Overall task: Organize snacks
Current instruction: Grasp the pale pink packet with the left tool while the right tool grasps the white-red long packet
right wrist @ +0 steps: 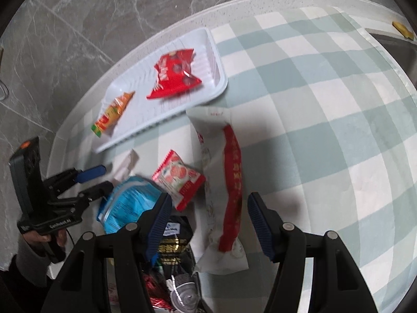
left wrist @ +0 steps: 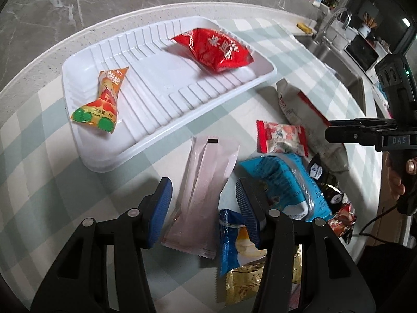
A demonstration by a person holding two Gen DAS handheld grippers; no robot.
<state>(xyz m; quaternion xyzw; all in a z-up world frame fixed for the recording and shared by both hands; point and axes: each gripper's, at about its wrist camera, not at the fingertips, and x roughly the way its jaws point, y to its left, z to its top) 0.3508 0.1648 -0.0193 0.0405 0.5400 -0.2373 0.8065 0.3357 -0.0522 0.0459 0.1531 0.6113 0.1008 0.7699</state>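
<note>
While both grippers hang over the snack pile with nothing held, the risks lie in how crowded it is. The left gripper (left wrist: 203, 210) stands partly open astride the pale pink sachet (left wrist: 202, 198), its pads clear of the wrapper; the blue packet (left wrist: 284, 185) and a blue-and-yellow sachet (left wrist: 233, 245) lie just beside its right finger, so a closing pinch could catch one of them too, or slide off the flat, slick film. The right gripper (right wrist: 209, 224) is open rather wider, empty, above the long white-and-red packet (right wrist: 221, 190); a small strawberry-print packet (right wrist: 178, 178) touches that packet's edge and could be dragged along. The pink sachet lies on the checked worktop (left wrist: 260, 39) just in front of the white tray (left wrist: 146, 52), its long axis running from the gripper towards the tray, the marked end nearest the tray. The white-and-red packet's long axis runs likewise, one end almost at the tray's rim. An orange sachet (left wrist: 101, 99) and a red bag (left wrist: 216, 49) already lie in the tray.
</note>
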